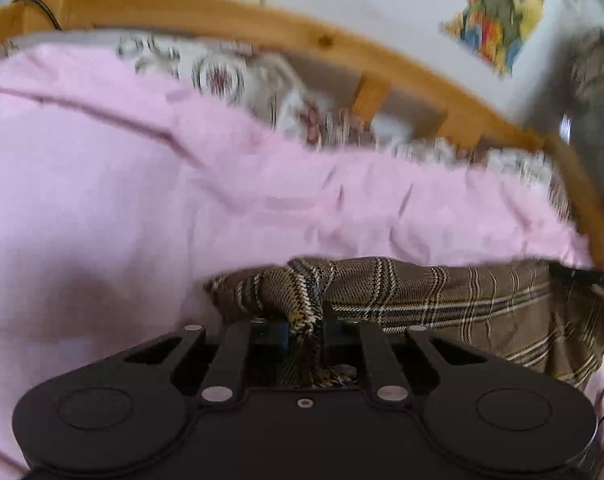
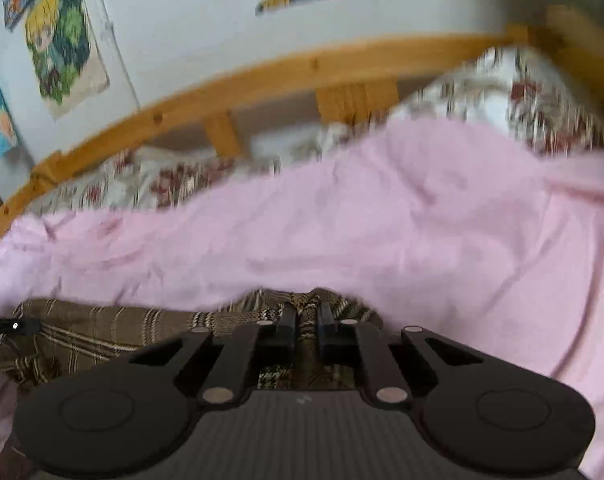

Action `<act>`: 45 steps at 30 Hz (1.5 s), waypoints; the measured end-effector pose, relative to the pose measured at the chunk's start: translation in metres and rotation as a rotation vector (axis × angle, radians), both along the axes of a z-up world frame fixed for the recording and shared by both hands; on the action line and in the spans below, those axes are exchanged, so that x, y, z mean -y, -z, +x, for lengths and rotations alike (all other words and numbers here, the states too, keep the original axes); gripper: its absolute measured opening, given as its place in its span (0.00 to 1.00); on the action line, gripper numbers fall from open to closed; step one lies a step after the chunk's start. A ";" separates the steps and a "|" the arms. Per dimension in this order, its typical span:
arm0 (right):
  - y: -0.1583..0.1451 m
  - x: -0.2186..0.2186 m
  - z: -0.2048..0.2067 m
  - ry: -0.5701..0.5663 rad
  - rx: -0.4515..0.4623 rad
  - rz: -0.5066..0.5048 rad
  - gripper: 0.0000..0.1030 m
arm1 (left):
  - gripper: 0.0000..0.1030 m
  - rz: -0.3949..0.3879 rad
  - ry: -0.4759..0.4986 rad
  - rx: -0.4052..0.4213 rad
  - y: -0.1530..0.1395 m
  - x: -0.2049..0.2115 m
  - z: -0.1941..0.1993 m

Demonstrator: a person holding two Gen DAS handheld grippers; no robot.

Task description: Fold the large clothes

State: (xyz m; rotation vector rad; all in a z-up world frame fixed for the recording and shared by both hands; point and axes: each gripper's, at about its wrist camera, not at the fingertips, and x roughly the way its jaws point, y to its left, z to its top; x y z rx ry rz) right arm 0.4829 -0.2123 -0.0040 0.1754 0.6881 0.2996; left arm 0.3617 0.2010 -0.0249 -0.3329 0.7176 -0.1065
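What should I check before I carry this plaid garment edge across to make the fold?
1. Left claw shut on the plaid garment: ok, fabric bunched between its fingers.
2. Right claw shut on the same garment: ok.
3. Edge between the claws taut: cannot tell; it looks bunched near both grips.
4. Pink sheet ahead free of objects: ok where visible.
5. Clearance from the wooden bed rail: ok, it lies beyond the sheet.
6. Rest of garment flat: cannot tell, hidden.

Support: bed with curved pine wooden frame (image 1: 230,20) (image 2: 286,76). Wrinkled pink sheet (image 1: 122,184) (image 2: 442,216) covers mattress. Floral white-and-red bedding (image 1: 218,72) (image 2: 542,104) bunched along far rail. Brown plaid woven garment (image 1: 442,300) (image 2: 102,332) lies on pink sheet, near edge.
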 end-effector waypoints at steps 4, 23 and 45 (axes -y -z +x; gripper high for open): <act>-0.001 -0.005 0.011 0.006 0.055 -0.008 0.11 | 0.14 0.028 -0.004 0.031 0.004 -0.001 0.010; 0.000 0.002 -0.052 -0.071 0.125 -0.210 0.87 | 0.88 0.103 -0.021 -0.101 0.013 -0.001 -0.025; 0.013 0.000 -0.104 0.022 0.188 -0.384 1.00 | 0.99 0.286 -0.002 0.067 -0.023 0.072 -0.046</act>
